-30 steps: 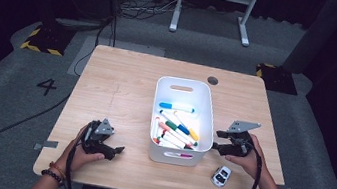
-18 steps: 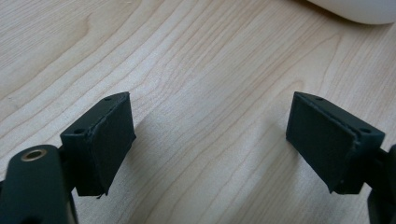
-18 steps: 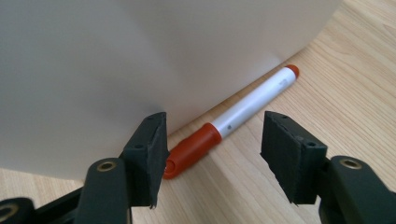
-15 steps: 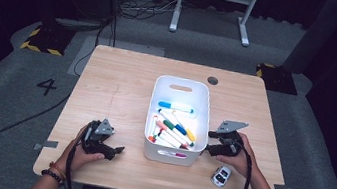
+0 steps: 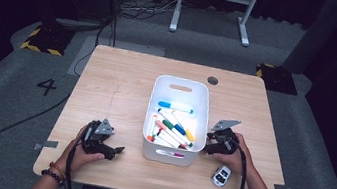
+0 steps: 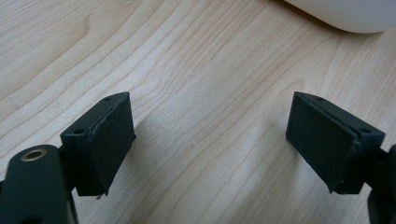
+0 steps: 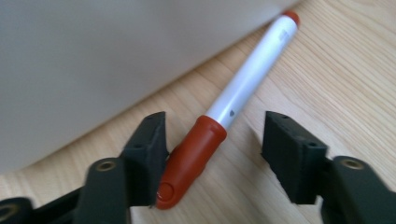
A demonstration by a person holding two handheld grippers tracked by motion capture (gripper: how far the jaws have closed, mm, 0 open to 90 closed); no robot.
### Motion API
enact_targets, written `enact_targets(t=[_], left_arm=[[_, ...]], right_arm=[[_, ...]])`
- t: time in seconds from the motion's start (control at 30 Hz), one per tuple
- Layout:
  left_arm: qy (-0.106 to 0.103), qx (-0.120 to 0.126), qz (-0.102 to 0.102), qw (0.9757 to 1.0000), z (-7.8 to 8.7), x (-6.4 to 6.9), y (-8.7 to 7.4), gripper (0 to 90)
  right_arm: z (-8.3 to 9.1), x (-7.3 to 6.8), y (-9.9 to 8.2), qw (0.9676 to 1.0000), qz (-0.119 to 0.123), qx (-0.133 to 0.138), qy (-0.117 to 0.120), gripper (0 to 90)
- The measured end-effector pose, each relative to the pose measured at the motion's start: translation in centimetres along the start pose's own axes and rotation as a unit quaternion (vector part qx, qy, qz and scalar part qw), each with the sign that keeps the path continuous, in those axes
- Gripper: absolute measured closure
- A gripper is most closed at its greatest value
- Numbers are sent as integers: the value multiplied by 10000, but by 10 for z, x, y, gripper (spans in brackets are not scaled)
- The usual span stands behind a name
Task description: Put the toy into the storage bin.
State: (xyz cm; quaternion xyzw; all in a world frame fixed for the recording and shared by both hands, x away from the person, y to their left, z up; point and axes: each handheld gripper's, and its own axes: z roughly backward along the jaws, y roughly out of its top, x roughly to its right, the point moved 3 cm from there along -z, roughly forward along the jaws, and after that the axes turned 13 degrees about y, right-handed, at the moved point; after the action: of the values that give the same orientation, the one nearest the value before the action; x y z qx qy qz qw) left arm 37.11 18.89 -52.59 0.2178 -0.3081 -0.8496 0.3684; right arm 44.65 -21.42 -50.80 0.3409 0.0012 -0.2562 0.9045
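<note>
A white marker with a red cap (image 7: pixel 243 88) lies on the wooden table right beside the wall of the white bin (image 7: pixel 93 60). My right gripper (image 7: pixel 215 126) is open around its capped end: the cap rests close against the left pad, and a gap separates it from the right pad. In the high view the right gripper (image 5: pixel 209 143) is low at the bin's (image 5: pixel 182 80) right side. Several coloured markers (image 5: pixel 171 128) lie inside the bin. My left gripper (image 5: pixel 115 151) rests on the table left of the bin, open, with bare wood between its jaws (image 6: pixel 210 121).
A small white toy car (image 5: pixel 220 175) sits on the table just in front of my right hand. The bin's rounded corner (image 6: pixel 345 14) lies beyond the left gripper. The table (image 5: pixel 117 87) ends near both forearms; cables trail from the grippers.
My right gripper has moved left toward the bin and lower to the table. The left gripper has stayed put.
</note>
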Motion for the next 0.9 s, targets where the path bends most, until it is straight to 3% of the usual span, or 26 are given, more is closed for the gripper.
enact_targets(t=[0.13,0.23,0.4,0.63,0.73,0.83,0.9], left_arm=[[-4,-3,-5,10000,0,0,0,155],[2,-5,-20,10000,0,0,0,155],[-2,-6,-6,10000,0,0,0,155],[-2,-11,-16,10000,0,0,0,155],[-6,-10,-9,10000,0,0,0,155],[-1,-2,-5,10000,0,0,0,155],[5,-5,-21,10000,0,0,0,155]], right_arm=[[5,6,-5,9996,-204,52,-166,514],[11,11,-11,9993,-264,125,-238,629],[21,21,-22,9984,-271,209,-445,726],[40,32,-43,9967,-331,329,-662,748],[46,35,-52,9960,-462,472,-610,749],[52,40,-62,9940,-698,739,-410,750],[55,42,-66,9935,-710,784,-430,750]])
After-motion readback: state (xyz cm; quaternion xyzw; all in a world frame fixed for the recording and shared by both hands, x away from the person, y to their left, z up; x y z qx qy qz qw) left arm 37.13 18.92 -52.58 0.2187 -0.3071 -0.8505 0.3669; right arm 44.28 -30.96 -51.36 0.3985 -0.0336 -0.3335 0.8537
